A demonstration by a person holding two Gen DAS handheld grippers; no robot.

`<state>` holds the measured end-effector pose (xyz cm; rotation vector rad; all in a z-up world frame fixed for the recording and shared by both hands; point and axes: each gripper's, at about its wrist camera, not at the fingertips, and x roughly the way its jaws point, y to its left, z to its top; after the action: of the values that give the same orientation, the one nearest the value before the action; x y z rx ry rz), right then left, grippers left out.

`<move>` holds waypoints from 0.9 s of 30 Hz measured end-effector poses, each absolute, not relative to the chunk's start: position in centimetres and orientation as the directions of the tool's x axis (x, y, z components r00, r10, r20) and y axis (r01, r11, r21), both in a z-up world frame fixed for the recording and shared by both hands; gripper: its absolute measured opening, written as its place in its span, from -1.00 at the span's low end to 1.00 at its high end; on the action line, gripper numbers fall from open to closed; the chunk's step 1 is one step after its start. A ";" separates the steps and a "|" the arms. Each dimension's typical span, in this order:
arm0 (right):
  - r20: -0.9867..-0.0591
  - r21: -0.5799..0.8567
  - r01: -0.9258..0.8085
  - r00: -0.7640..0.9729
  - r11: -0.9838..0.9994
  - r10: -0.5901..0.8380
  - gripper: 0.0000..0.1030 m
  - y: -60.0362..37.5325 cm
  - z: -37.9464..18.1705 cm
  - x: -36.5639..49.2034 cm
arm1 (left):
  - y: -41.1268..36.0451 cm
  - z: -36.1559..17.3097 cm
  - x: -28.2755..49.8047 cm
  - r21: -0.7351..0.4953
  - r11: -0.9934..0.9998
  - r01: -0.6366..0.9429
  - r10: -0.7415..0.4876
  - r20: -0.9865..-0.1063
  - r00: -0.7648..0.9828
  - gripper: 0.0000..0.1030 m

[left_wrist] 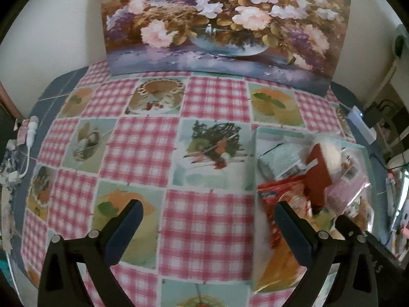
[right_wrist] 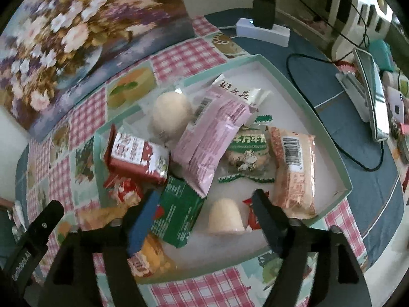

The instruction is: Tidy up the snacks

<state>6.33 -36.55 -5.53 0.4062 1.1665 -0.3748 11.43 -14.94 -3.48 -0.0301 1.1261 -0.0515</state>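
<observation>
The right tongs (right_wrist: 204, 204) hang spread and empty above the snack tray (right_wrist: 329, 138), over a pale jelly cup (right_wrist: 225, 217). The left tongs (left_wrist: 207, 220), also apart, hover over the checked cloth on the bench (left_wrist: 209, 220). A flower painting (left_wrist: 225, 23) leans against the wall. The pink packet (right_wrist: 212, 138) lies diagonally across the tray.

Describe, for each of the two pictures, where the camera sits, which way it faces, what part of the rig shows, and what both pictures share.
Left wrist view: sits on the left hand-held gripper, facing forward over the checked tablecloth towards the flower painting; its two open fingers show.
Right wrist view: sits on the right hand-held gripper, looking down into the tray of snack packets; its open fingers show, and another gripper's finger at lower left.
Shared: tray, painting, tablecloth, white power strip.
</observation>
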 end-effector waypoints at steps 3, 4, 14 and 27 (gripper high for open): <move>-0.927 0.092 0.464 0.363 0.881 -0.095 0.68 -36.0 -5.3 5.6 | -14.5 -3.6 10.5 -0.016 0.999 0.045 -0.034 -0.900 0.435 1.00; -0.923 0.089 0.455 0.372 0.886 -0.098 0.69 -35.7 -5.2 5.3 | -14.4 -3.6 10.1 -0.005 0.999 0.052 -0.027 -0.896 0.443 1.00; -0.884 0.036 0.407 0.440 0.913 -0.162 0.75 -34.0 -4.3 2.6 | -12.9 -2.6 6.8 0.024 0.999 0.023 0.010 -0.874 0.485 1.00; -0.867 -0.012 0.333 0.466 0.943 -0.176 0.75 -31.3 -4.4 0.1 | -12.0 -2.6 3.5 0.157 0.988 0.007 0.130 -0.844 0.521 1.00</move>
<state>0.09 -31.31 -4.42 0.1675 1.0410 -0.3139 3.51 -12.02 -2.59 0.1472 1.0214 0.0738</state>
